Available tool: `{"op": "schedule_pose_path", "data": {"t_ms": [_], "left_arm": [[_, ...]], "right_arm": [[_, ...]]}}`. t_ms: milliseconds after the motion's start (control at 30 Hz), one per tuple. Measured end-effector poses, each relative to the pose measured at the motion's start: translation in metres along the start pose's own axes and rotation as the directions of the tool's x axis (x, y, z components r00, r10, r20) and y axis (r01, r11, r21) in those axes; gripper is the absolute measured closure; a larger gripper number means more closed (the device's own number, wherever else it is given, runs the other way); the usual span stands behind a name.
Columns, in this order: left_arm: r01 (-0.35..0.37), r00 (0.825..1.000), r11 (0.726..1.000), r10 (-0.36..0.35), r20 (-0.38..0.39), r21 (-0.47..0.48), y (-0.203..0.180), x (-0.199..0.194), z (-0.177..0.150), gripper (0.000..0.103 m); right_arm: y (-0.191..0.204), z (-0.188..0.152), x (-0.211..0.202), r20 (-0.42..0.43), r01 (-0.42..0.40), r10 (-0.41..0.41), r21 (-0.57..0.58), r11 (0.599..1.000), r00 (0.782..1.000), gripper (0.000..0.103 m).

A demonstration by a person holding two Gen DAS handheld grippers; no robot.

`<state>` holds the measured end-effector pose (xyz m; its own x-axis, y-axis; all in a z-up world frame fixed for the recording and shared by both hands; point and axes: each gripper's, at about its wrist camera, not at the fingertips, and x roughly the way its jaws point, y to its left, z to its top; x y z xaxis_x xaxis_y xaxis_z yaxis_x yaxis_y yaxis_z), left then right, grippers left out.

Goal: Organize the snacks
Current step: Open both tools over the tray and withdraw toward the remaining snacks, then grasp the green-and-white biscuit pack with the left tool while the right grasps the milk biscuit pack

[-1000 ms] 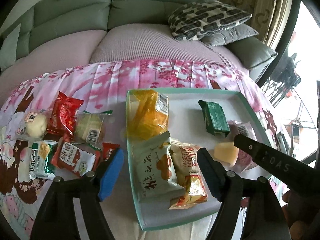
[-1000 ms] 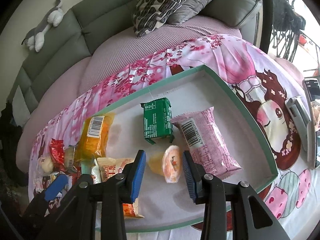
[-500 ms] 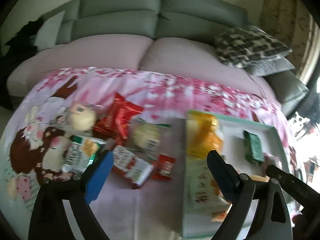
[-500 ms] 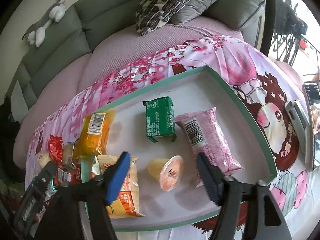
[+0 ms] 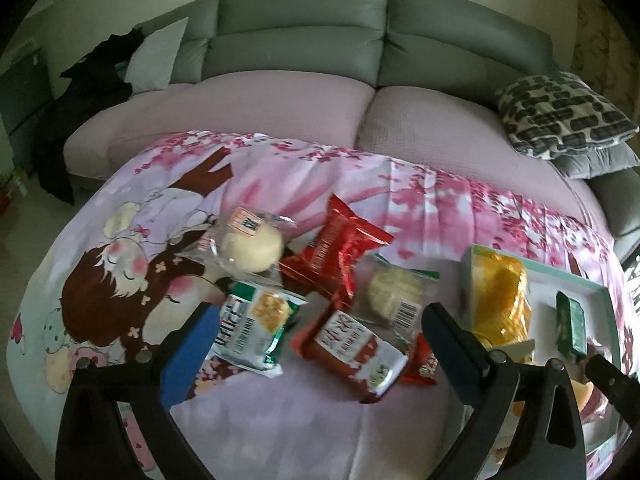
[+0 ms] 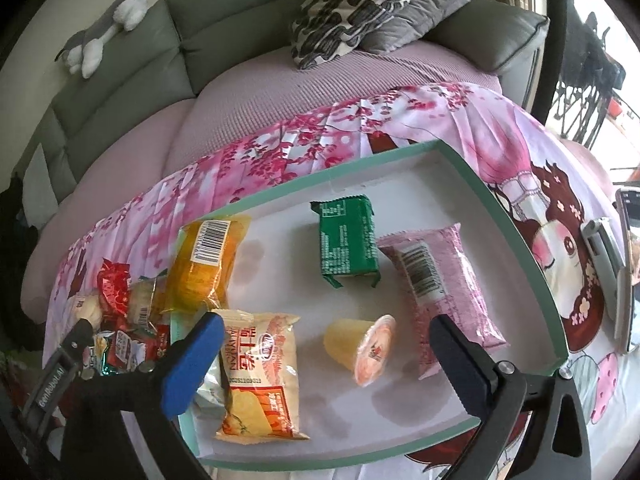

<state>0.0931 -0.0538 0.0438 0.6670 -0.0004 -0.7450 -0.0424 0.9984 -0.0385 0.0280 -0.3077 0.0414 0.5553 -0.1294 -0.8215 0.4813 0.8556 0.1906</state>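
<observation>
Snacks (image 5: 348,336) beside teal tray (image 6: 520,232)

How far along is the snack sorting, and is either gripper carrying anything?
Partway. Done: the jelly cup and five packets lie in the tray. In hand: nothing; both the left hand-held gripper and right hand-held gripper are opening, empty. Left: six snacks on the cloth, including the red-and-white packet.
</observation>
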Motion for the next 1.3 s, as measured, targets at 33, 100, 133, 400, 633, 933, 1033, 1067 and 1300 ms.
{"op": "schedule_pose_path", "data": {"t_ms": [33, 100, 133, 400, 633, 933, 1033, 1067, 1300], "left_arm": [[-0.006, 1.000, 1.000, 0.006, 0.000, 0.001, 0.002, 0.000, 0.002, 0.002], [-0.017, 1.000, 1.000, 0.017, 0.008, 0.006, 0.004, -0.003, 0.004, 0.002], [-0.024, 1.000, 1.000, 0.024, 0.015, 0.007, 0.004, -0.004, 0.006, 0.002], [-0.038, 0.998, 0.999, 0.038, 0.043, 0.014, 0.009, -0.014, 0.020, 0.002], [-0.046, 0.997, 0.997, 0.050, 0.063, -0.067, 0.031, -0.019, 0.031, 0.002], [-0.068, 0.996, 0.992, 0.073, 0.041, -0.110, 0.076, -0.007, 0.038, 0.002], [-0.069, 0.997, 0.988, 0.071, 0.013, -0.137, 0.096, 0.003, 0.035, 0.002], [-0.070, 0.997, 0.987, 0.071, 0.001, -0.145, 0.101, 0.007, 0.035, 0.002], [-0.053, 0.997, 0.981, 0.041, -0.068, -0.184, 0.130, 0.027, 0.033, 0.002]], "right_arm": [[0.002, 0.000, 0.000, 0.004, -0.002, 0.002, -0.003, 1.000, 1.000, 0.000], [0.007, 0.001, -0.001, 0.018, -0.014, 0.014, -0.007, 1.000, 1.000, 0.000], [0.009, 0.001, -0.003, 0.029, -0.019, 0.020, -0.010, 1.000, 0.999, 0.000], [0.029, 0.002, -0.020, 0.135, -0.077, 0.083, -0.048, 0.996, 0.987, 0.000], [0.051, 0.001, -0.021, 0.169, -0.048, 0.069, -0.126, 0.991, 0.983, 0.000], [0.101, -0.008, -0.010, 0.127, -0.154, 0.187, -0.234, 0.960, 0.974, 0.000], [0.122, -0.012, -0.004, 0.116, -0.188, 0.222, -0.252, 0.949, 0.968, 0.000], [0.130, -0.014, 0.000, 0.109, -0.203, 0.237, -0.258, 0.945, 0.965, 0.000], [0.182, -0.034, 0.025, 0.010, -0.258, 0.276, -0.325, 0.910, 0.961, 0.000]]}}
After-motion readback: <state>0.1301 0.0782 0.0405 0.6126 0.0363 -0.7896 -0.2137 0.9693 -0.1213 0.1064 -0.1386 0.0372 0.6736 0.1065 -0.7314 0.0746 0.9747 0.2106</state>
